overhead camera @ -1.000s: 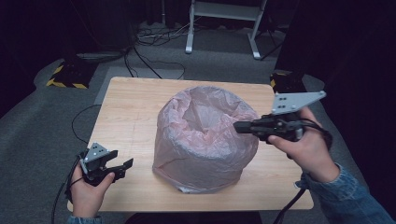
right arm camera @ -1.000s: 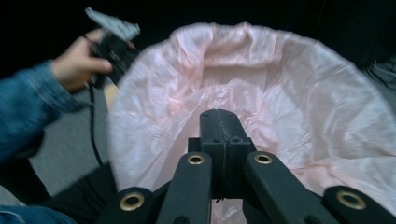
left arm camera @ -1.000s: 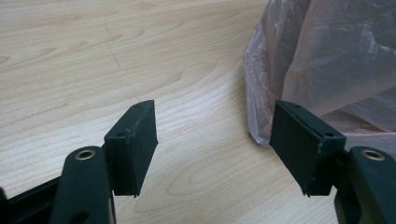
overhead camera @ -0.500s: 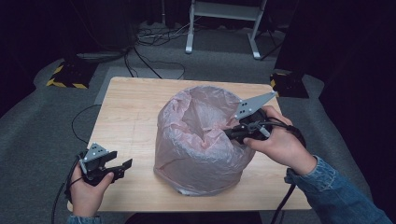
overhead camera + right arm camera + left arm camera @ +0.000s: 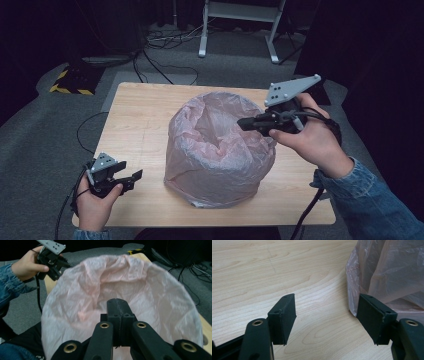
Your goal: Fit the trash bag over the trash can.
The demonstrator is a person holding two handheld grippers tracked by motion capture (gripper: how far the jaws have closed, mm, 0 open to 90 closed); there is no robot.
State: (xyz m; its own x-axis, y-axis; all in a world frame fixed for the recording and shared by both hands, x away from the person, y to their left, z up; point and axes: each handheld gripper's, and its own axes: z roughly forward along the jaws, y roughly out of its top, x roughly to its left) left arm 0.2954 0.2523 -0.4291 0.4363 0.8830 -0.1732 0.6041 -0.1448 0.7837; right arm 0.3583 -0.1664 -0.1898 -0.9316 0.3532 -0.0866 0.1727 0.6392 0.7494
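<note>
A crumpled pink plastic bag (image 5: 215, 155) stands bulged up in the middle of the wooden table (image 5: 140, 115), its mouth facing up. My right gripper (image 5: 242, 123) hovers level over the right side of the bag's rim, jaws shut and pointing left. In the right gripper view its gripper (image 5: 117, 305) has the jaws pressed together above the bag's (image 5: 140, 285) hollow, with no film seen between them. My left gripper (image 5: 131, 172) rests near the table's front left corner, open and holding nothing. In the left gripper view that gripper (image 5: 327, 315) faces bare wood, the bag (image 5: 387, 270) beside its right jaw.
Grey carpet surrounds the table. Behind it stand a white metal frame (image 5: 235, 25), loose cables (image 5: 165, 40) and a yellow-black striped block (image 5: 70, 82). A cable trails from each gripper off the table's front edge.
My right gripper has moved left from beside the bag to over its rim and has risen a little, jaws still shut. The left gripper has stayed put.
</note>
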